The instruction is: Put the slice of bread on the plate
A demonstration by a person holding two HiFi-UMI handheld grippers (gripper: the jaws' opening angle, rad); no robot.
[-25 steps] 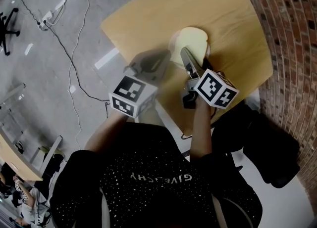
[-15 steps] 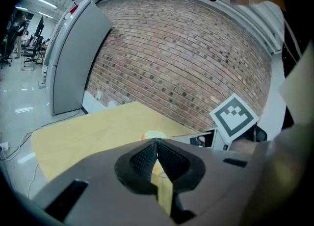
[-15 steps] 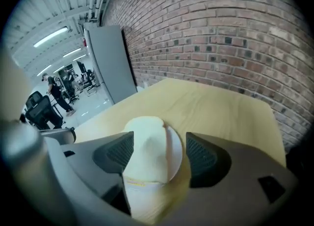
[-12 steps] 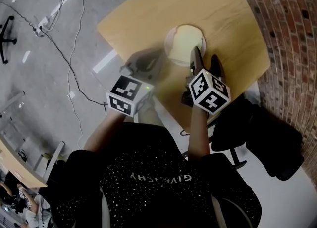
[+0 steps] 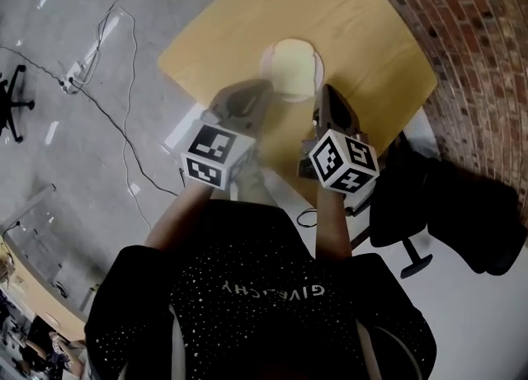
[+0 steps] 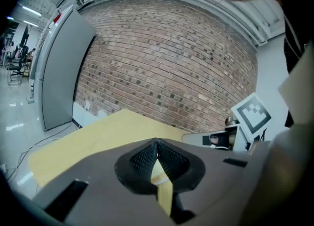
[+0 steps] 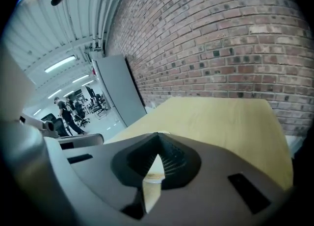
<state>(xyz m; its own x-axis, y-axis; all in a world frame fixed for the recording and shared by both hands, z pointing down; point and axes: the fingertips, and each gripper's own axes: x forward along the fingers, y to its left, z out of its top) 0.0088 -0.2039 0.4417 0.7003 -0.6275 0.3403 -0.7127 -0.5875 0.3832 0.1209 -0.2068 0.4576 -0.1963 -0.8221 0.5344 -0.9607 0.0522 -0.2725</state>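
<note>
Floor (image 5: 74, 164), grey, far left: cable (image 5: 107, 98) trailing across it. Table (image 5: 363, 32), pale wood, one corner toward the person. Left gripper (image 6: 157, 144): held over the table's near edge, marker cube toward the person; jaws closed tip to tip, nothing between them. Plate (image 5: 267, 63), white, round, on the table ahead of both grippers. Bread (image 5: 293, 69), one pale slice, lying flat on the plate and covering most of it; touched by neither gripper. Right gripper (image 7: 157, 137): to the right of the left one, its tip just beside the plate's near right rim in the head view; jaws pressed together, empty. Chair (image 5: 445, 205), black, beside the table's right corner. Brick wall (image 5: 478, 57), red-brown, along the table's far right side.
</note>
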